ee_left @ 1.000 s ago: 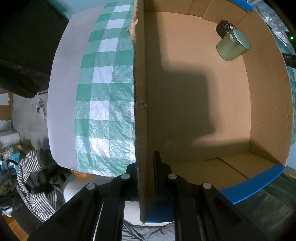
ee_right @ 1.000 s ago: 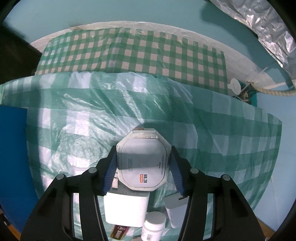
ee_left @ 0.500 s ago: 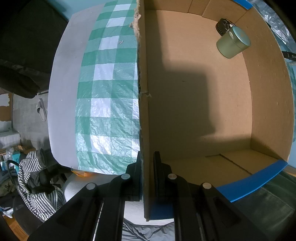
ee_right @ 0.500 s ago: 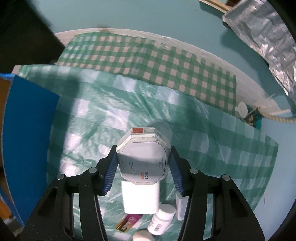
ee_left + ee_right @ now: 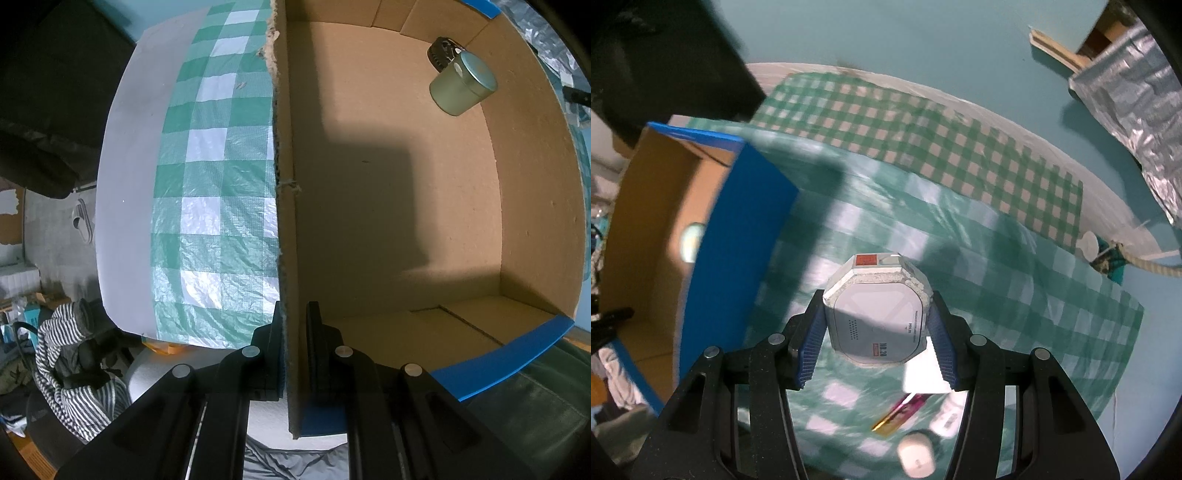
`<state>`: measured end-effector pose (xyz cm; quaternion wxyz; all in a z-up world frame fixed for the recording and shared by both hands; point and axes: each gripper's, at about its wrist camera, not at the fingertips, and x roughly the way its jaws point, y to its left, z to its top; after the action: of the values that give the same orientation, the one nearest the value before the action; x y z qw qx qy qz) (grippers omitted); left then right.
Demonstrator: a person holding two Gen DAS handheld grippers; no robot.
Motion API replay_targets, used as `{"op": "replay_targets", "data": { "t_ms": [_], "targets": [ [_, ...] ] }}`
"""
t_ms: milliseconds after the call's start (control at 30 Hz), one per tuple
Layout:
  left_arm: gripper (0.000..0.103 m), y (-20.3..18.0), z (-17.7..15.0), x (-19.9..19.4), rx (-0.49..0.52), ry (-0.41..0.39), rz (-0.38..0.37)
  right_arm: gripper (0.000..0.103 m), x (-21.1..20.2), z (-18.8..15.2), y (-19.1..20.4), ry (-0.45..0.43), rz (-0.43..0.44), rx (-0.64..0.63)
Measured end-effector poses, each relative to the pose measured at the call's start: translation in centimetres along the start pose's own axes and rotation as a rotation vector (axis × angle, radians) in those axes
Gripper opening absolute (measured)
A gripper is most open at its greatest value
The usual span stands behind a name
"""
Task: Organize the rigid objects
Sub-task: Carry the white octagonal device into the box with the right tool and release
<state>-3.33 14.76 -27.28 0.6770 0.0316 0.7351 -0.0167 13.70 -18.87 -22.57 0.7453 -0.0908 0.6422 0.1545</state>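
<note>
The left gripper point(image 5: 293, 325) clamps the wall of the cardboard box point(image 5: 532, 206). The right gripper point(image 5: 877, 326) grasps the octagonal box point(image 5: 877, 314) above the tablecloth point(image 5: 1015, 266); it could hit the box's blue wall.

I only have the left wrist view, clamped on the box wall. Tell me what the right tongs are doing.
Observer: The right tongs hold a white eight-sided box by its sides, above the checked cloth.
Operator: Say where the cardboard box is from there.
Observer: The cardboard box is at the left of that view, with its opening in sight.
Operator: List what is left on the cloth.
Observer: Below the tongs lie a pink packet and a white bottle, both blurred.
</note>
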Motion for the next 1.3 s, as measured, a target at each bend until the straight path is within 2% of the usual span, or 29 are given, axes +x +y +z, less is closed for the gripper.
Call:
{"op": "replay_targets", "data": {
  "t_ms": [333,600,933,1300],
  "targets": [
    [0.009,-0.2,0.0,-0.1,0.006,-0.006,-0.002,0.053,-3.7,1.0,5.6,-0.040,0.061,-0.116],
    [0.009,-0.3,0.1,-0.1,0.014,-0.010,-0.004,0.053,-4.7,1.7,10.3,-0.050,0.089,-0.233],
    [0.009,-0.4,0.0,-0.1,0.014,-0.011,-0.008,0.053,-3.1,1.8,15.2,-0.019,0.100,-0.351],
    [0.009,-0.3,0.0,0.0,0.012,-0.010,-0.011,0.053,0.4,0.8,17.2,0.079,0.081,-0.418]
  ]
}}
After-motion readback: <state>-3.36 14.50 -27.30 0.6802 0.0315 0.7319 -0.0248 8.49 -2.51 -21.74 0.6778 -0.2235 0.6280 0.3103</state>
